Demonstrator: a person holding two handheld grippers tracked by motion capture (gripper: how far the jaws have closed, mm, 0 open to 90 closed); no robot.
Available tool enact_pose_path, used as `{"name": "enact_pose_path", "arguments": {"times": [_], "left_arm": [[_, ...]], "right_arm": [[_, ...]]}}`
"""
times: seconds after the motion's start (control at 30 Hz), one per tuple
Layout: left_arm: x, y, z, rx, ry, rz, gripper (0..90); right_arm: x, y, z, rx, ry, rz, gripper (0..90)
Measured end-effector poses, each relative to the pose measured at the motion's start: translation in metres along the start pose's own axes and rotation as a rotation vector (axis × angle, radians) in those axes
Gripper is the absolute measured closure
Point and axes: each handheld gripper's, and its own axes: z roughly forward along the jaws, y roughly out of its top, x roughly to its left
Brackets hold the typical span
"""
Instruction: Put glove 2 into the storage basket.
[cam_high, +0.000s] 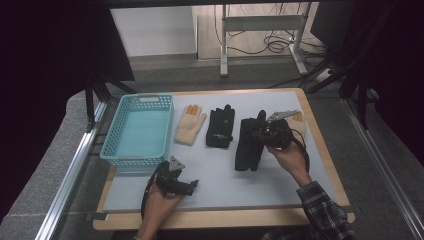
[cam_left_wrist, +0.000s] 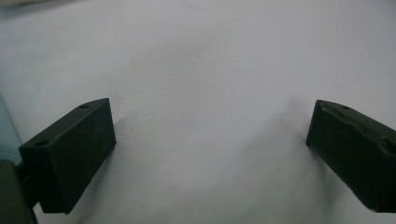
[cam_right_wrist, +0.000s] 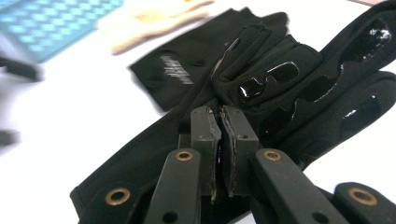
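Gloves lie in a row right of the blue basket (cam_high: 137, 131) on the tabletop (cam_high: 220, 175): cream glove (cam_high: 190, 125), small black glove (cam_high: 220, 127), then the long black glove (cam_high: 248, 145), where the right hand-held gripper (cam_high: 272, 132) sits. Left hand-held gripper (cam_left_wrist: 210, 140) hovers wide open over bare tabletop. Right gripper view shows jaws pinched on the long black glove's fabric; so thin a fold could slip free if lifted.

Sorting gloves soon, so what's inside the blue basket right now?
The blue basket holds nothing visible; its bare floor shows in the high view. Just inside its near wall is hidden from the camera.
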Motion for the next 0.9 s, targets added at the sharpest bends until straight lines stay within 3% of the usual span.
{"name": "enact_pose_path", "arguments": {"times": [0.23, 0.53, 0.67, 0.8, 0.9], "left_arm": [[0.0, 0.0, 0.0, -0.004, 0.001, -0.003, 1.4], [0.0, 0.0, 0.0, -0.001, 0.001, 0.001, 1.4], [0.0, 0.0, 0.0, -0.001, 0.0, -0.001, 1.4], [0.0, 0.0, 0.0, -0.001, 0.001, 0.001, 1.4], [0.0, 0.0, 0.0, -0.001, 0.001, 0.001, 1.4]], "right_arm": [[0.034, -0.007, -0.012, 0.006, 0.114, -0.036, 82.9], [0.072, -0.035, 0.019, 0.09, 0.221, -0.057, 82.5], [0.079, -0.046, 0.032, 0.12, 0.231, -0.061, 78.7], [0.075, -0.046, 0.031, 0.085, 0.19, -0.062, 64.5], [0.067, -0.04, 0.026, 0.06, 0.155, -0.052, 59.0]]}}
